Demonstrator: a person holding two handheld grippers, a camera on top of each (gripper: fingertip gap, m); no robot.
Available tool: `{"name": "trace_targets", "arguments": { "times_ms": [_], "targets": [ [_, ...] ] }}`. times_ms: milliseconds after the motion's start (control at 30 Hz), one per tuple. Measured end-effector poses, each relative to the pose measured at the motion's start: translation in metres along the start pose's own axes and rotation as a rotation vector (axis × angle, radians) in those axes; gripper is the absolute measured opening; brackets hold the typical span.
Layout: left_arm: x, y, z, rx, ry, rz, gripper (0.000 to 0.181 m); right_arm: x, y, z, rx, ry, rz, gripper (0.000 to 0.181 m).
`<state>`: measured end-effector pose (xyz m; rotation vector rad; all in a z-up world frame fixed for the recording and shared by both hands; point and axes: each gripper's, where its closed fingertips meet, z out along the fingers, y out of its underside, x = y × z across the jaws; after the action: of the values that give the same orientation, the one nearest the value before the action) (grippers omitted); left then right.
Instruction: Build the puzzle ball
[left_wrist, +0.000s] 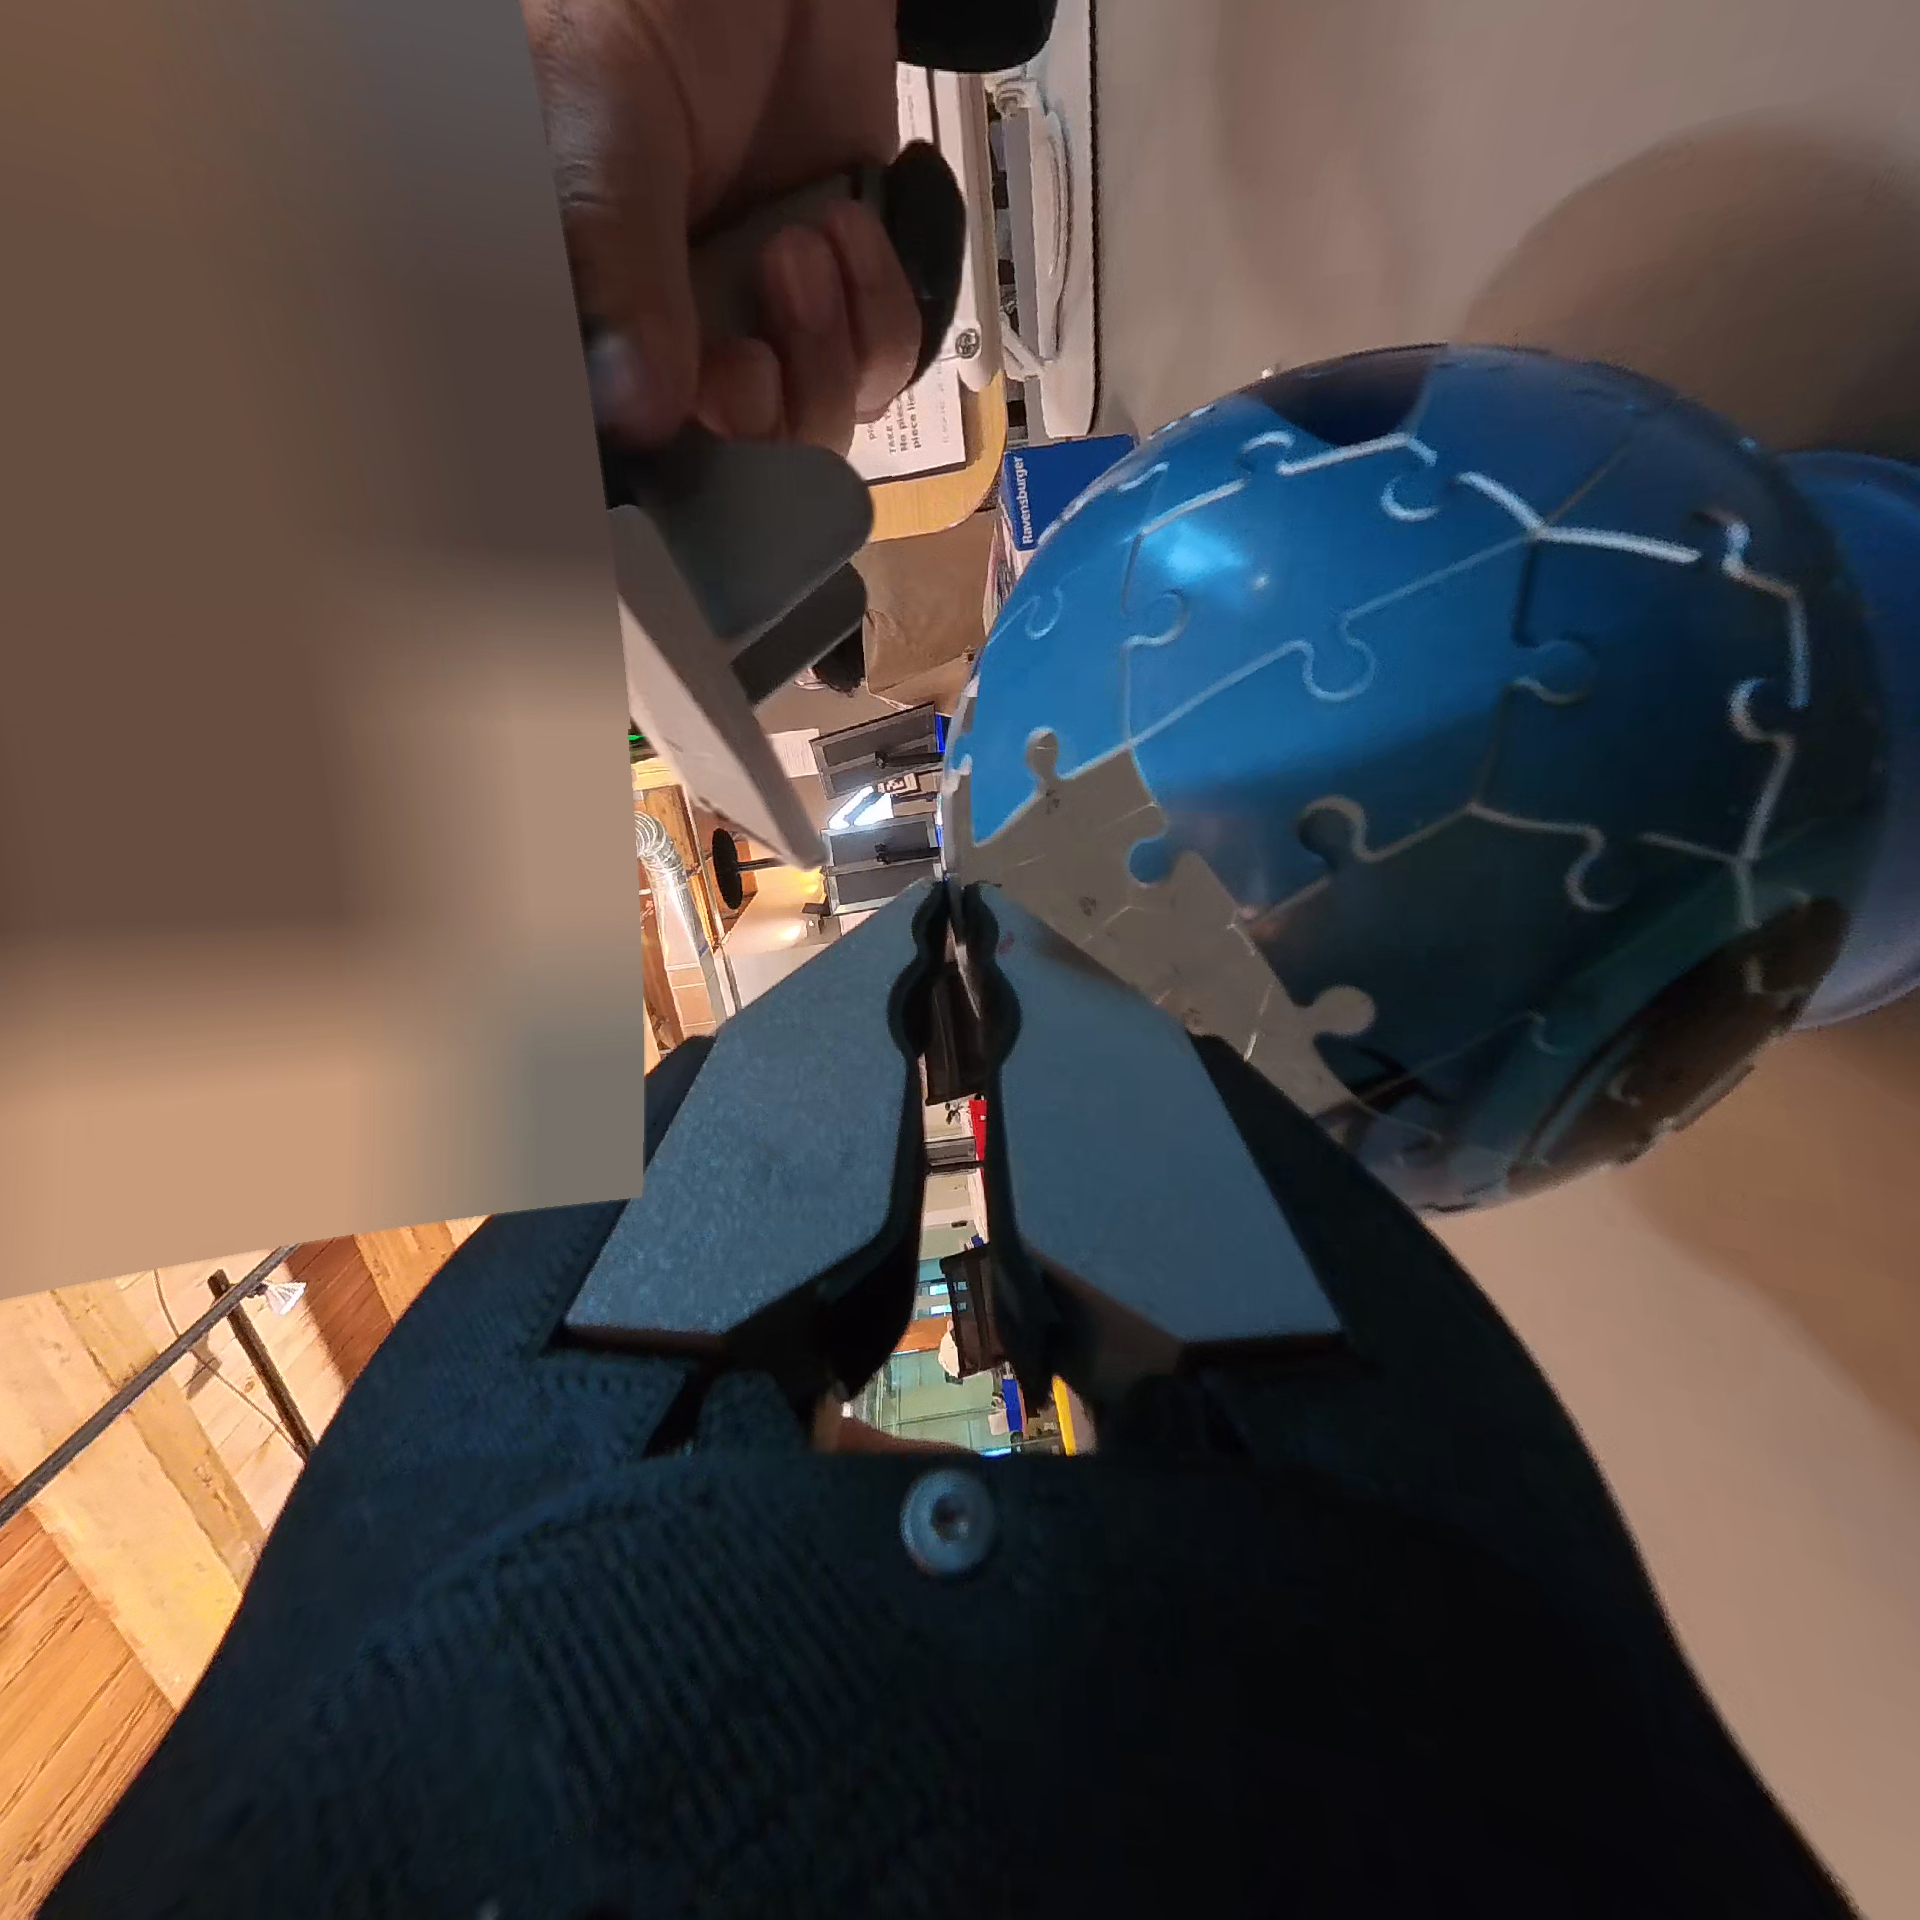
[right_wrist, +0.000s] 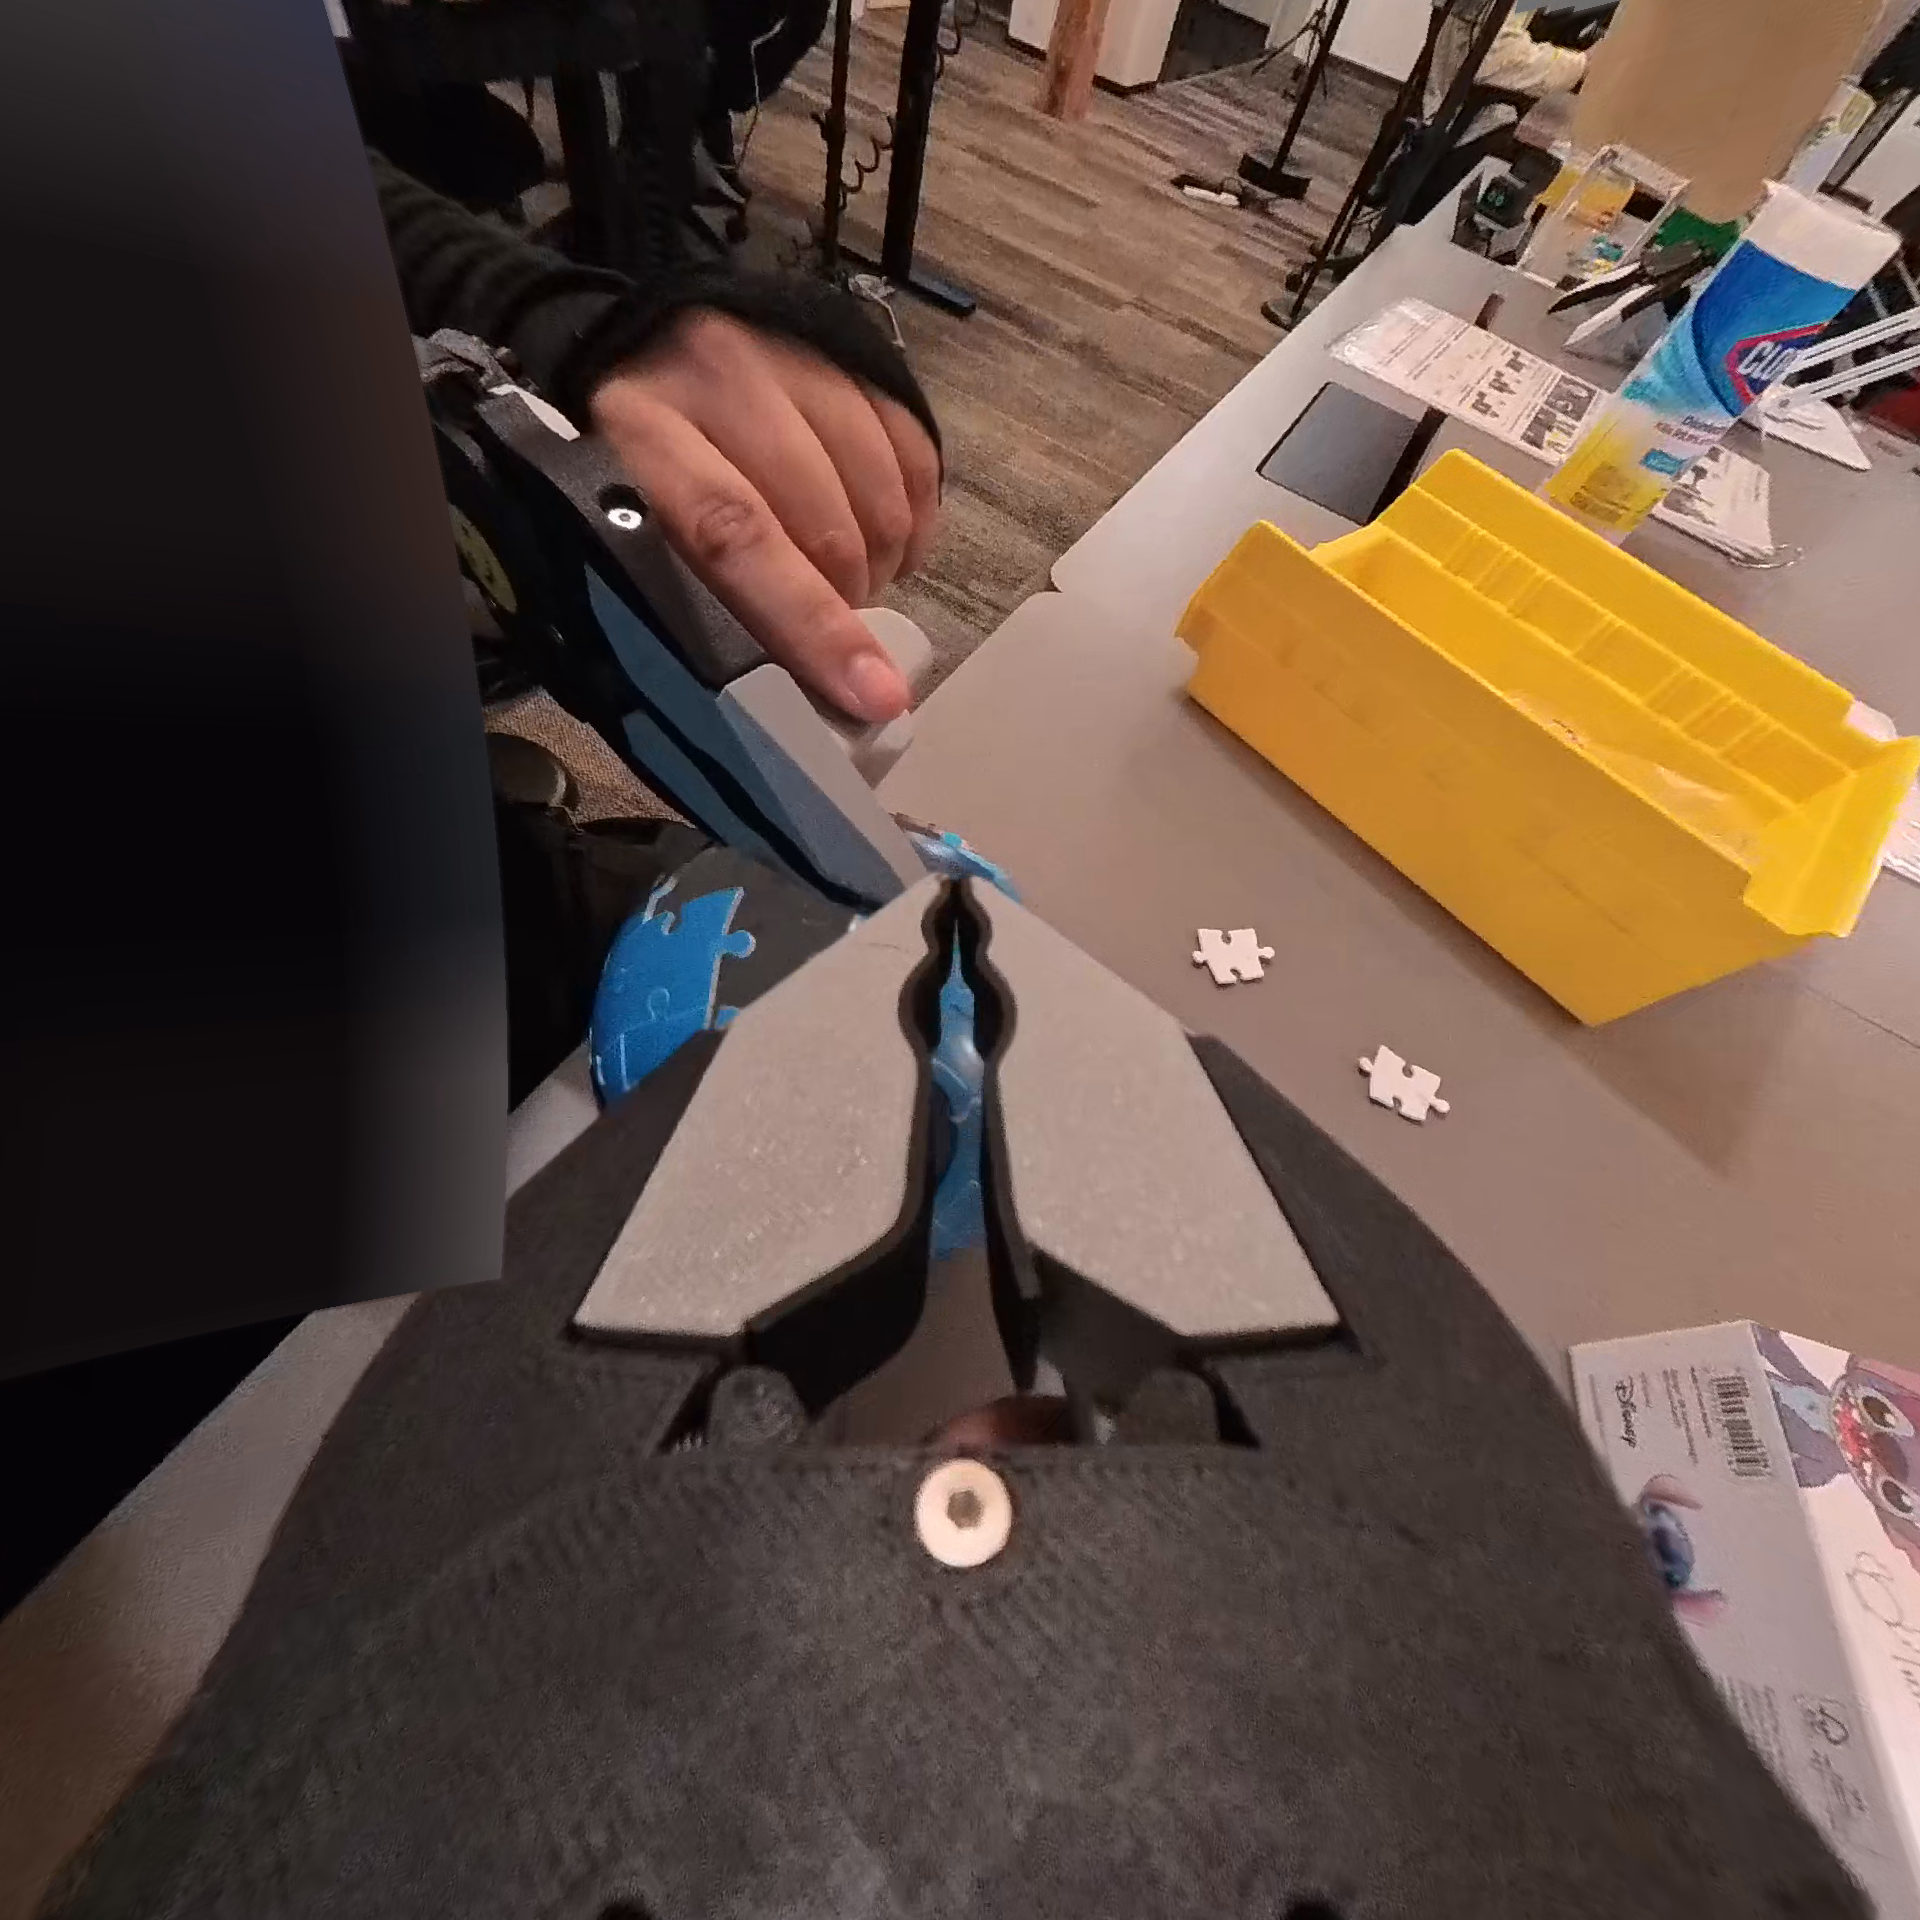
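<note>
The blue puzzle ball (left_wrist: 1455, 727) is partly built; grey piece backs show along its open rim (left_wrist: 1143, 894). My left gripper (left_wrist: 956, 899) is shut, with its tips pinching that rim. In the right wrist view the ball (right_wrist: 665, 997) sits low, mostly hidden behind my right gripper (right_wrist: 956, 888), which is shut with its tips at the ball's edge. I cannot tell whether it pinches a piece. The left gripper (right_wrist: 883, 868) comes in from the upper left, held by a hand (right_wrist: 790, 499), and its tip meets the right one. The right gripper (left_wrist: 816, 857) also shows in the left wrist view.
Two loose white puzzle pieces (right_wrist: 1231, 954) (right_wrist: 1403, 1081) lie on the grey table (right_wrist: 1091, 810). A yellow bin (right_wrist: 1558, 748) stands behind them. A printed box (right_wrist: 1787, 1579) lies at the near right. A wipes canister (right_wrist: 1714, 353) and papers (right_wrist: 1475, 374) are farther back.
</note>
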<state>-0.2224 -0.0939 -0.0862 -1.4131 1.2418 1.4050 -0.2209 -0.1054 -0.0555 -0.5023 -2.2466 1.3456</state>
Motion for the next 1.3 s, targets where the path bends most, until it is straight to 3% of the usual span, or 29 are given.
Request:
{"name": "trace_targets", "arguments": {
  "times_ms": [33, 133, 333, 567, 767, 933, 1100, 1300],
  "targets": [
    [0.000, 0.000, 0.000, 0.000, 0.000, 0.001, 0.000, -0.002, 0.003, 0.002, -0.014, -0.009, -0.004, 0.000],
    [0.000, 0.000, 0.000, -0.002, 0.003, -0.001, 0.000, -0.010, 0.017, 0.012, -0.084, -0.041, -0.013, 0.000],
    [0.000, 0.000, -0.001, -0.001, -0.003, 0.000, 0.000, -0.001, 0.000, -0.002, -0.004, -0.006, 0.002, 0.000],
    [0.000, 0.000, -0.001, -0.002, -0.003, -0.001, 0.000, -0.012, 0.020, 0.003, -0.100, -0.078, -0.028, 0.000],
    [-0.001, 0.000, -0.002, 0.000, -0.010, -0.003, 0.000, -0.006, 0.010, -0.006, -0.055, -0.054, -0.025, 0.000],
    [-0.001, 0.001, -0.002, -0.004, -0.008, -0.011, 0.000, -0.011, 0.024, 0.001, -0.111, -0.073, -0.038, 0.000],
    [-0.001, 0.001, -0.003, 0.006, -0.012, -0.039, 0.000, 0.000, 0.006, -0.017, -0.030, -0.044, -0.008, 0.000],
    [-0.005, 0.008, -0.006, -0.013, 0.006, -0.079, 0.027, 0.016, 0.001, -0.034, 0.004, 0.013, 0.025, 0.000]
  ]
}}
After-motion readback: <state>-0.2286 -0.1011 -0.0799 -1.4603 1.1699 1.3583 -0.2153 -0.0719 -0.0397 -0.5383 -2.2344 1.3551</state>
